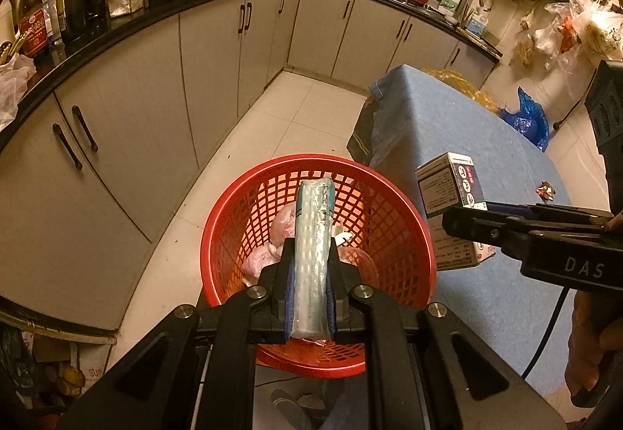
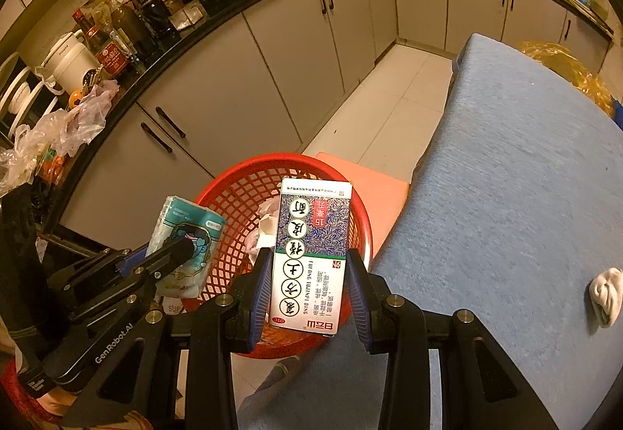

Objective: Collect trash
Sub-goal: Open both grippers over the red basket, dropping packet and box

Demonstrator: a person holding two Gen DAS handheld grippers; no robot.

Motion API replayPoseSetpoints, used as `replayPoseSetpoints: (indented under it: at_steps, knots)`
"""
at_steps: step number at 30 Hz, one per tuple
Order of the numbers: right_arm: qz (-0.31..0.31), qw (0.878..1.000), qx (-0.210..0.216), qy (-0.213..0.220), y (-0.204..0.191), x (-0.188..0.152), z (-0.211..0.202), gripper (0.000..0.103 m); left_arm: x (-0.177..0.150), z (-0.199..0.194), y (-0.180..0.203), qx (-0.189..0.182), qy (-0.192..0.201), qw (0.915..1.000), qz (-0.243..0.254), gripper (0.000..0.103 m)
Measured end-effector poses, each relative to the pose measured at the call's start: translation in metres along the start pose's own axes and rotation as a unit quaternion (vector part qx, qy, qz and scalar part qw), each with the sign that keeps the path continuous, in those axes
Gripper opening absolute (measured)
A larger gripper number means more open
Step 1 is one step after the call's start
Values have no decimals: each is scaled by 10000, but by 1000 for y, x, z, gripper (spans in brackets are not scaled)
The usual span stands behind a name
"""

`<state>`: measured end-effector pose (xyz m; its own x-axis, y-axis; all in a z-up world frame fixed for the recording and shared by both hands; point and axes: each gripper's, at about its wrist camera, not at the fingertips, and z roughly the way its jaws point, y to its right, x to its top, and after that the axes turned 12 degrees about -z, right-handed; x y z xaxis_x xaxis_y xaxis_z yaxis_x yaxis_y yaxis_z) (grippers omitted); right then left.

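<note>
Above the red basket, crumpled pink bags inside, a tissue pack is clamped by the left gripper, a medicine box by the right gripper, and a white wad on the blue table is caught only by the right view.

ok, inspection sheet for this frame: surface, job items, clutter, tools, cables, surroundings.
surface: blue-covered table, mostly bare.
job's things: red basket on the floor beside the table, crumpled trash inside; tissue pack; medicine box.
clutter: white wad and small wrapper on the table.
grippers: left tool shut on the tissue pack, over the basket; right tool shut on the medicine box, near the basket rim.
cables: black cable hanging from the right tool.
surroundings: kitchen counter crowded with pans and bottles.
</note>
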<state>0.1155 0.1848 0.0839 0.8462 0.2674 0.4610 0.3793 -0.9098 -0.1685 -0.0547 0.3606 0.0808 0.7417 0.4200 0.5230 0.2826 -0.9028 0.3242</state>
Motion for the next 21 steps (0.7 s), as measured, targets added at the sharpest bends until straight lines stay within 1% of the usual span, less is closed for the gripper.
replayPoseSetpoints:
  at_steps: [21]
  knots:
    - [37, 9998, -25, -199, 2, 11, 26, 41, 7, 9, -5, 3, -66, 10000, -20, 12]
